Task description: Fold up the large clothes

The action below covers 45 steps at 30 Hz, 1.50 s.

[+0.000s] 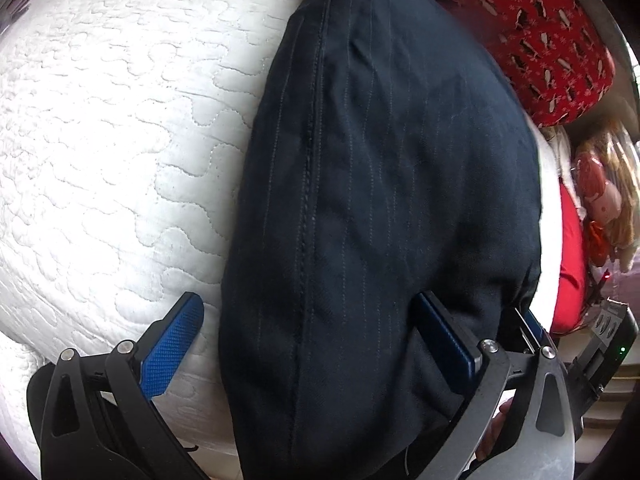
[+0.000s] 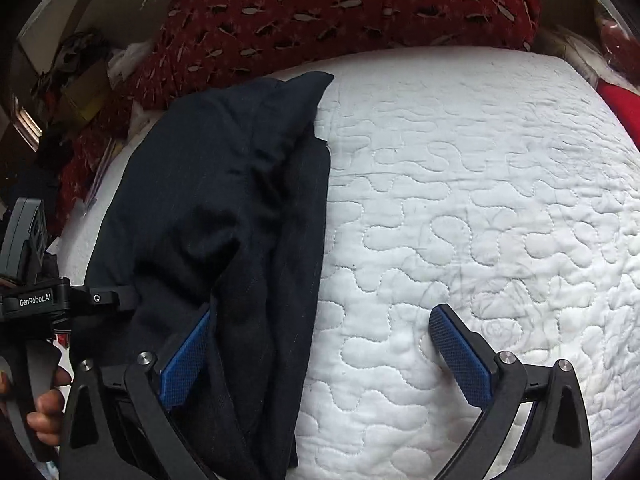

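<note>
A dark navy pinstriped garment [image 1: 380, 200] lies folded lengthwise on a white quilted mattress [image 1: 112, 152]. My left gripper [image 1: 308, 320] is open, its jaws wide apart across the garment's near end: the left pad [image 1: 172, 344] rests on the mattress, the right pad [image 1: 444, 340] is partly covered by cloth. In the right wrist view the garment [image 2: 224, 208] lies at the left. My right gripper [image 2: 320, 344] is open across the garment's right edge; its left pad [image 2: 184, 364] sits under a fold, its right pad [image 2: 460, 356] on the mattress [image 2: 480, 208].
A red patterned pillow [image 2: 340, 12] lies at the head of the bed, also in the left wrist view [image 1: 532, 28]. A stuffed toy [image 1: 600, 196] and red cloth [image 1: 570, 264] are off the bed's right side. Clutter [image 2: 76, 72] sits at the far left.
</note>
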Tool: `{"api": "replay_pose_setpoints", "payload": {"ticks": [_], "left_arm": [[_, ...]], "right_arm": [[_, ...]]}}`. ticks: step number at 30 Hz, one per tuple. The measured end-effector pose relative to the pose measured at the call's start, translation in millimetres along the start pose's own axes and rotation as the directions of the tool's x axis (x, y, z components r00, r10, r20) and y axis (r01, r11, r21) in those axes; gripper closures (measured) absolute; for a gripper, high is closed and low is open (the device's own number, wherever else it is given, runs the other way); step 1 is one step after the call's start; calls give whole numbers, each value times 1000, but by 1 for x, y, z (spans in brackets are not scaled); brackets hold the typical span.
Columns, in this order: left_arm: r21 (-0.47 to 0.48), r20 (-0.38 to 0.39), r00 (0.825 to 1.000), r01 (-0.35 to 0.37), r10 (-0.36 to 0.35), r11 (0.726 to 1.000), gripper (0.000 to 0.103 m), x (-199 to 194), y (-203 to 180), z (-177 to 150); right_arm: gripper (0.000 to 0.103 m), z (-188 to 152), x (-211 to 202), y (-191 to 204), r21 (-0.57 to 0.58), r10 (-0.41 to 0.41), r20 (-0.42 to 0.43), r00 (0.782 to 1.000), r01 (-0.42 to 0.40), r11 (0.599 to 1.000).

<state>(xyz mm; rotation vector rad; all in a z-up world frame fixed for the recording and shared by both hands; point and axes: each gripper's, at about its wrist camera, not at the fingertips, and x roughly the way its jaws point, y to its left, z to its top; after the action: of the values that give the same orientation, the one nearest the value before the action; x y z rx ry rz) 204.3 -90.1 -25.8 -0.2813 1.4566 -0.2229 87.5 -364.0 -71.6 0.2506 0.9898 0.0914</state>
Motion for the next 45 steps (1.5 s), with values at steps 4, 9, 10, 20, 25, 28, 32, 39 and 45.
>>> {"api": "replay_pose_setpoints", "payload": {"ticks": [4, 9, 10, 20, 25, 28, 32, 39, 45], "left_arm": [[21, 62, 998, 12, -13, 1000, 0, -26, 3, -19], [138, 191, 980, -91, 64, 986, 0, -54, 2, -49], [164, 230, 969, -133, 93, 978, 0, -57, 1, -56], [277, 399, 902, -290, 165, 916, 0, -74, -13, -84], [266, 410, 890, -323, 197, 908, 0, -77, -17, -88], [268, 415, 880, -360, 230, 894, 0, -77, -17, -95], [297, 417, 892, -313, 173, 902, 0, -82, -19, -100], [327, 456, 884, -274, 103, 905, 0, -91, -23, -112], [356, 420, 905, -233, 67, 905, 0, -92, -24, -119]], "right_arm": [[0, -5, -25, -3, -7, -83, 17, 996, 84, 996], [0, -20, -59, -8, -16, -214, 49, 976, 215, 977], [0, -25, -66, -9, -9, -224, 53, 973, 225, 974], [0, -41, -96, 26, -2, -338, 139, 931, 341, 940], [0, -45, -103, 45, -33, -354, 160, 921, 364, 931], [0, -44, -102, 51, -50, -365, 155, 918, 376, 925], [0, -44, -101, 57, -65, -382, 162, 910, 396, 916], [0, -51, -105, 68, -80, -377, 168, 911, 394, 915], [0, -57, -106, 70, -87, -368, 160, 916, 385, 919]]}}
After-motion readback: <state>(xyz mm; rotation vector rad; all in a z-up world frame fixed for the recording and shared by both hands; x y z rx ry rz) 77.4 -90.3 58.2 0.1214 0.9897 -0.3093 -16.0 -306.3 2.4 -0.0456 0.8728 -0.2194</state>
